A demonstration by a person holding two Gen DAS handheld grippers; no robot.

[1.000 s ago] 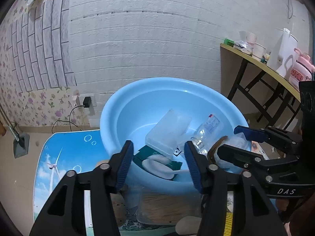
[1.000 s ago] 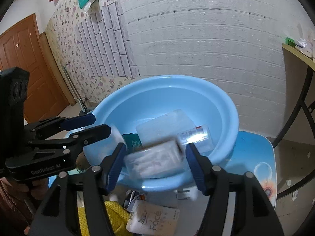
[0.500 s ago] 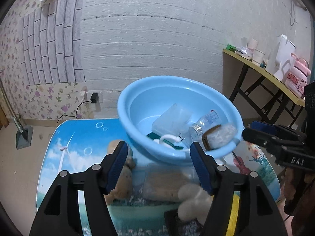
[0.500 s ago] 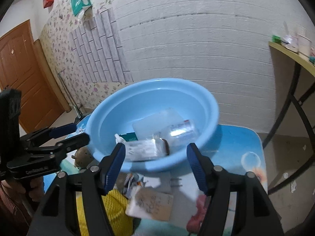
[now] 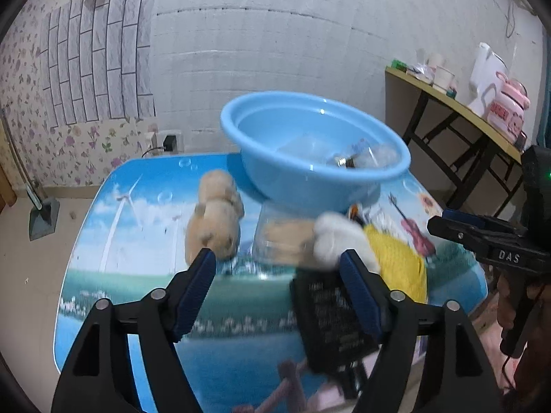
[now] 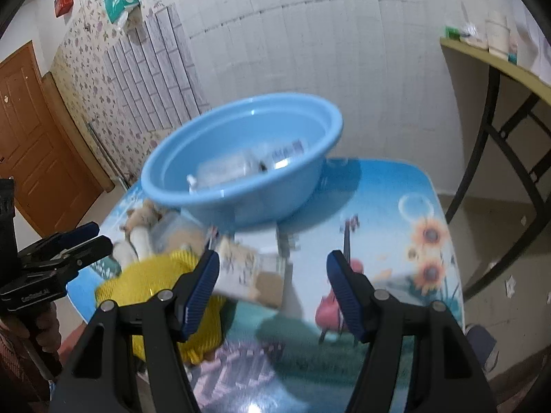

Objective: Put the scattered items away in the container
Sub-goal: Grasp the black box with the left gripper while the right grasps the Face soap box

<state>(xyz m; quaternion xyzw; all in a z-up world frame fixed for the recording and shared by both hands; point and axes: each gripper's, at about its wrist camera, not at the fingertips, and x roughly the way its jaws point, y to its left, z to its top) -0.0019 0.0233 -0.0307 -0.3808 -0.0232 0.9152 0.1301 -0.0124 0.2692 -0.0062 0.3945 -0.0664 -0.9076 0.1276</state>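
Scattered items lie on my counter [image 5: 103,275] in front of the blue basin [image 5: 320,175]: a tan plush toy [image 5: 215,220], a clear box [image 5: 282,241], a white plush piece [image 5: 341,241], a yellow mesh bundle [image 6: 162,275], a black packet [image 5: 330,323] and a printed pack [image 6: 241,272]. The basin sits at the counter's far end and holds a clear bottle [image 6: 286,153] and other clear things, too blurred to name. My left gripper [image 5: 279,289] has its fingers spreading, nothing between them but the counter beyond. My right gripper [image 6: 272,289] is released too, its left finger just beside the printed pack.
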